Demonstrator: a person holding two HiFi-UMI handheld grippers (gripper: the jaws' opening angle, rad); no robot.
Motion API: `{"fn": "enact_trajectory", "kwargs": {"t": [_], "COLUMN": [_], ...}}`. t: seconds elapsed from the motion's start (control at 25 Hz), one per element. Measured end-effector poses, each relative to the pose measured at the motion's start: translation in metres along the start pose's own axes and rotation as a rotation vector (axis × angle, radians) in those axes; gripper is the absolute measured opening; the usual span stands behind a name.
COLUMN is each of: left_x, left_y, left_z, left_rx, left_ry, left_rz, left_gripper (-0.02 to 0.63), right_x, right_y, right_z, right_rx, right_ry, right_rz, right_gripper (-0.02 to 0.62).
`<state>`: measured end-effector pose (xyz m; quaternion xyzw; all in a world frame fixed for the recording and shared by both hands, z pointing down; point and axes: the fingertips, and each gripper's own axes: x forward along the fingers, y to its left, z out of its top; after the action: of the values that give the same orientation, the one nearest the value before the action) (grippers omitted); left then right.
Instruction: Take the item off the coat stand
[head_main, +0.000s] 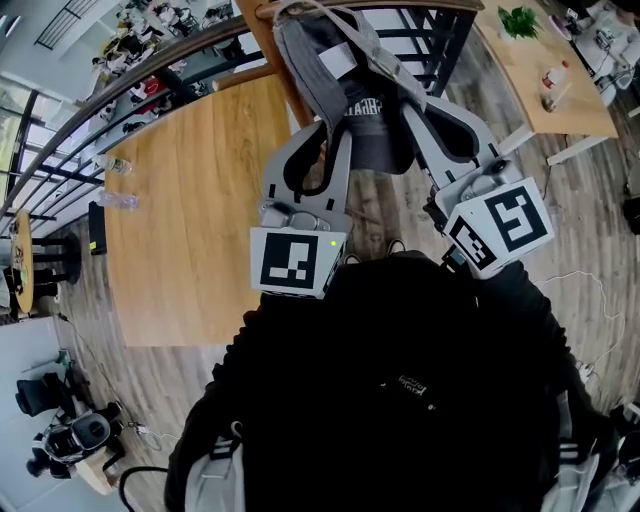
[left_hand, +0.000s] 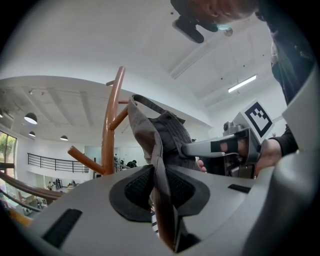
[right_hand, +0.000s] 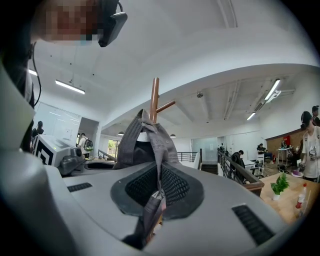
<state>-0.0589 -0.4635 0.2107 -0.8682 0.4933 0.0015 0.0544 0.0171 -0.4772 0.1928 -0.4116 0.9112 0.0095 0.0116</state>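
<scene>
A grey cap (head_main: 370, 110) hangs at the top of the brown wooden coat stand (head_main: 275, 50). My left gripper (head_main: 322, 150) is shut on the cap's left edge, and its fabric (left_hand: 170, 135) runs down between the jaws of the left gripper (left_hand: 159, 187). My right gripper (head_main: 428, 115) is shut on the cap's right edge. In the right gripper view the cap (right_hand: 145, 142) is pinched between the pads of the right gripper (right_hand: 159, 187), with the stand's pole (right_hand: 154, 97) rising behind it. The stand's pegs (left_hand: 111, 125) show to the left of the cap.
A large wooden table (head_main: 190, 220) with a plastic bottle (head_main: 118, 200) stands left of the stand. A railing (head_main: 120, 80) runs behind it. At the far right is a second table (head_main: 560, 90) with a plant (head_main: 520, 20). People stand in the background (right_hand: 312, 145).
</scene>
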Motion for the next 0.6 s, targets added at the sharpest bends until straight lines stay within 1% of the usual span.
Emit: {"fn": "enact_trajectory", "kwargs": {"t": [0.12, 0.32, 0.4, 0.48, 0.6], "left_x": [0.009, 0.014, 0.016, 0.021, 0.031], "left_y": [-0.010, -0.027, -0.036, -0.036, -0.031], "left_z": [0.005, 0.013, 0.007, 0.000, -0.001], "left_rx": [0.016, 0.041, 0.040, 0.021, 0.010], "left_ry": [-0.015, -0.059, -0.037, -0.015, -0.011], "left_rz": [-0.014, -0.005, -0.024, -0.039, -0.047], "left_gripper": [0.054, 0.054, 0.055, 0.055, 0.055], "right_x": [-0.009, -0.016, -0.017, -0.018, -0.017], "right_y": [-0.012, -0.023, -0.029, -0.036, -0.042], "right_z": [0.002, 0.002, -0.001, -0.004, -0.006], "right_rx": [0.002, -0.007, -0.001, 0.015, 0.027], "right_ry": [-0.004, -0.005, -0.002, -0.001, 0.001], "right_rz": [-0.021, -0.035, -0.044, -0.056, -0.066], "right_gripper": [0.032, 0.032, 0.032, 0.032, 0.032]}}
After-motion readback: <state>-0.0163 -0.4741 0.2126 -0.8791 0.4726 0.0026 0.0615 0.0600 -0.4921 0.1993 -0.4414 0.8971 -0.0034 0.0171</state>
